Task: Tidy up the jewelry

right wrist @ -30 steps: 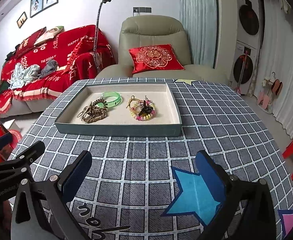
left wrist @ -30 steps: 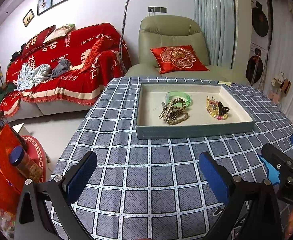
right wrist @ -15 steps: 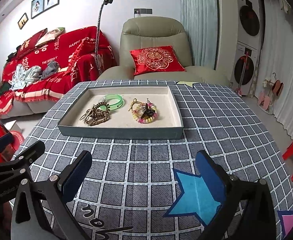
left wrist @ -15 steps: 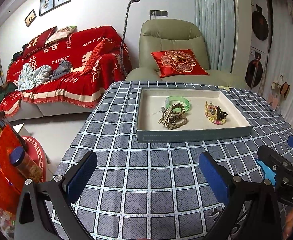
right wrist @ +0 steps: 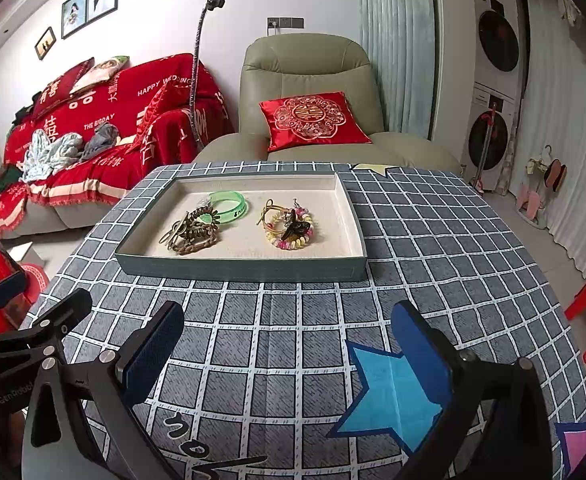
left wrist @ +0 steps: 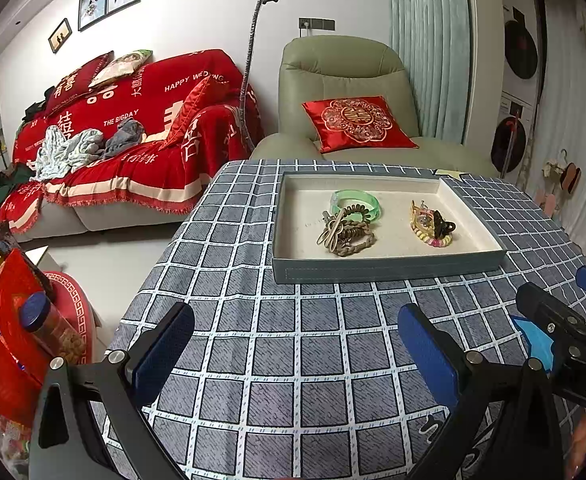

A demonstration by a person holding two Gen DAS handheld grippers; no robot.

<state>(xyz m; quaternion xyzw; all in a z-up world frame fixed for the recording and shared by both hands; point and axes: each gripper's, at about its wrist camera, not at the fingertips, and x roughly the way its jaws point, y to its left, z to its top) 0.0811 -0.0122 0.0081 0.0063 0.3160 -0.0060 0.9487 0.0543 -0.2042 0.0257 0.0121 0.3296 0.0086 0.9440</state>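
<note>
A shallow grey-green tray (left wrist: 389, 269) (right wrist: 245, 269) with a cream lining sits on the checked tablecloth. Inside lie a green bangle (left wrist: 356, 200) (right wrist: 229, 203), a brown braided bracelet with hair ties (left wrist: 347, 234) (right wrist: 192, 233), and a beaded bracelet with a dark clip (left wrist: 432, 225) (right wrist: 291, 229). My left gripper (left wrist: 296, 354) hovers open over the cloth in front of the tray, holding nothing. My right gripper (right wrist: 287, 350) is open too, near the front edge, empty. In the left wrist view the right gripper's frame shows at the right edge.
The table (right wrist: 433, 248) carries a blue star sticker (right wrist: 393, 392) near the front. Behind it stand a green armchair with a red cushion (right wrist: 311, 118) and a red-covered sofa (left wrist: 133, 132). Red boxes and a jar (left wrist: 49, 332) sit left, below the table edge.
Both grippers have drawn back a little from the tray and risen slightly; the tray looks farther away. Both stay open and empty.
</note>
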